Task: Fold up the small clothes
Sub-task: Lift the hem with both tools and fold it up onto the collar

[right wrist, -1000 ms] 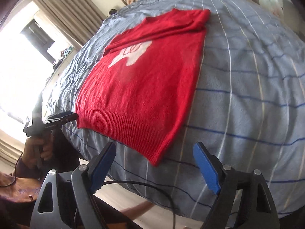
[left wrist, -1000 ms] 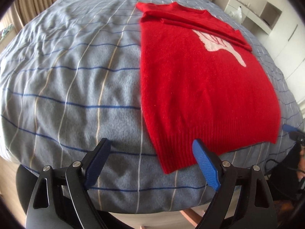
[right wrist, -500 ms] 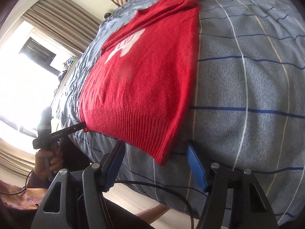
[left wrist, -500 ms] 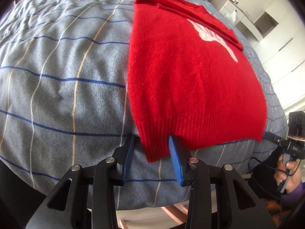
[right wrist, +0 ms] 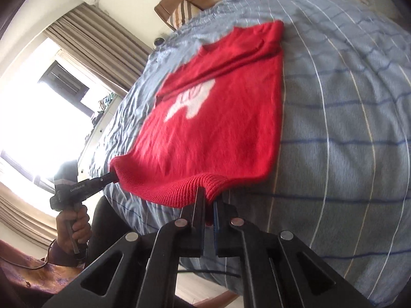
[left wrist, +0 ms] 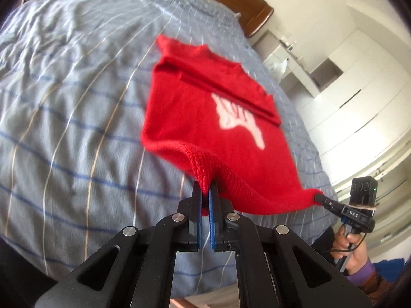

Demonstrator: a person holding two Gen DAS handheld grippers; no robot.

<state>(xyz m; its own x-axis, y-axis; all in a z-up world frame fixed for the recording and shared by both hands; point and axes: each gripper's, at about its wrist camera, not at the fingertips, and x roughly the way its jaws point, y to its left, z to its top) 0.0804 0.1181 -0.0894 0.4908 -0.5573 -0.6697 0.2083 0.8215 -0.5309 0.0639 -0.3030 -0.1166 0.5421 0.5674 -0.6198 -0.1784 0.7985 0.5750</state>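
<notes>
A small red knit sweater (left wrist: 205, 118) with a white print lies on the bed, sleeves folded across its top; it also shows in the right wrist view (right wrist: 218, 118). My left gripper (left wrist: 204, 192) is shut on the left corner of its ribbed hem and holds it lifted off the bed. My right gripper (right wrist: 209, 200) is shut on the right hem corner, also lifted. The hem sags between the two grippers. Each gripper shows in the other's view, the right one (left wrist: 321, 199) and the left one (right wrist: 111, 177), pinching its corner.
The bed has a grey-blue striped duvet (left wrist: 72, 102) and a wooden headboard (left wrist: 231, 2) at the far end. White cabinets (left wrist: 346, 89) stand right of the bed. A curtained window (right wrist: 38, 102) is on the other side.
Both grippers closed on the hem corners and raised them off the bed. The lower part of the sweater has lifted and moved toward the collar.
</notes>
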